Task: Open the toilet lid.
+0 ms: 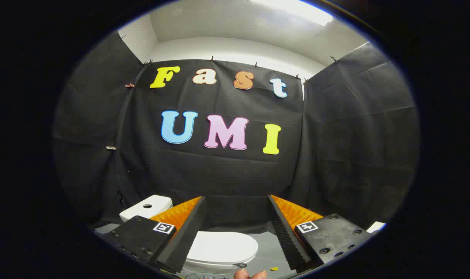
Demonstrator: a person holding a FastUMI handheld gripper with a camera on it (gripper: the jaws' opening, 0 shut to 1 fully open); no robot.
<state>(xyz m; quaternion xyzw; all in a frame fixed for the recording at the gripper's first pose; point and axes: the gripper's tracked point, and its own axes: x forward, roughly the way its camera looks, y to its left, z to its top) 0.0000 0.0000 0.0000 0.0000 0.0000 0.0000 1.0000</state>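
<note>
A white toilet stands on the floor below and ahead of me. Its lid lies flat and closed over the bowl, showing low between my two fingers. The white tank with a round button on top sits behind the left finger, against the black cloth wall. My gripper hangs well above the lid, open wide with nothing between its fingers, and touches nothing.
Black cloth walls enclose the booth on three sides. Grey floor surrounds the toilet, with a small yellow mark on it. A person's fingertips show just under the gripper. A white object peeks out at far right.
</note>
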